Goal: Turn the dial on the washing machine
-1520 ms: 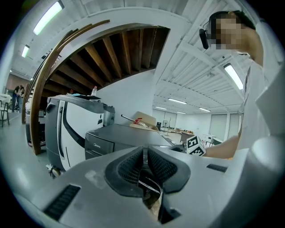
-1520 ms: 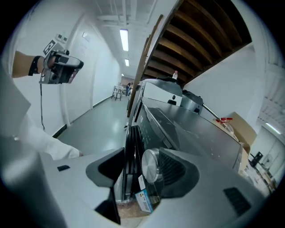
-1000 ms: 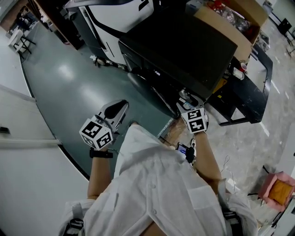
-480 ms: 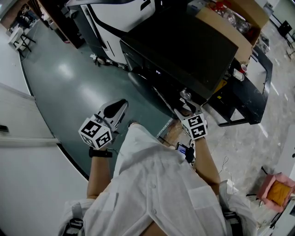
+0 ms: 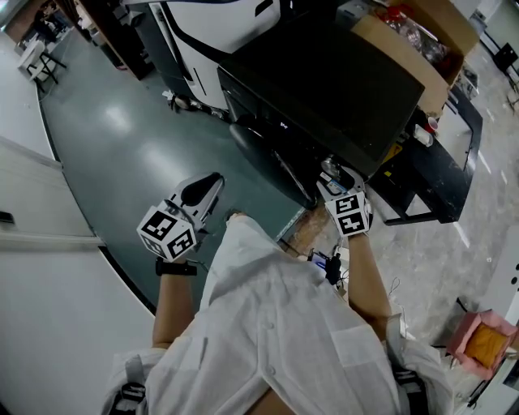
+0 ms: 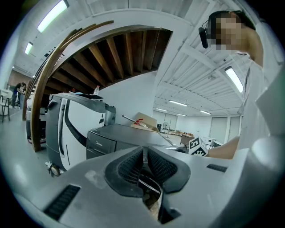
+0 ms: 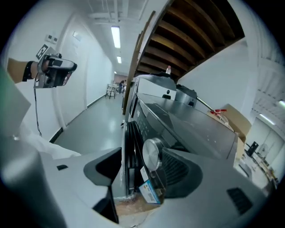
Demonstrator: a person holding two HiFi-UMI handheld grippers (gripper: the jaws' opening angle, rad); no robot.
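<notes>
The dark washing machine [image 5: 324,81] stands in front of me, its door and control panel facing me. Its silver round dial [image 5: 329,168] sits at the panel's right end. My right gripper [image 5: 334,178] is up against it. In the right gripper view the dial [image 7: 152,153] lies between the spread jaws, close to the right pad [image 7: 178,171], with a wide gap to the left one; the right gripper [image 7: 140,168] is open. My left gripper [image 5: 201,193] hangs apart over the green floor, and its pads [image 6: 133,164] meet, so the left gripper [image 6: 144,162] is shut and empty.
A cardboard box [image 5: 413,32] of stuff rests beyond the machine's top. A white and black machine [image 5: 219,24] stands behind on the left. A low black stand [image 5: 442,162] is at the right. A blue label [image 7: 149,192] hangs below the dial.
The right gripper drew back slightly from the dial, then came close to it again. The left gripper has stayed where it was.
</notes>
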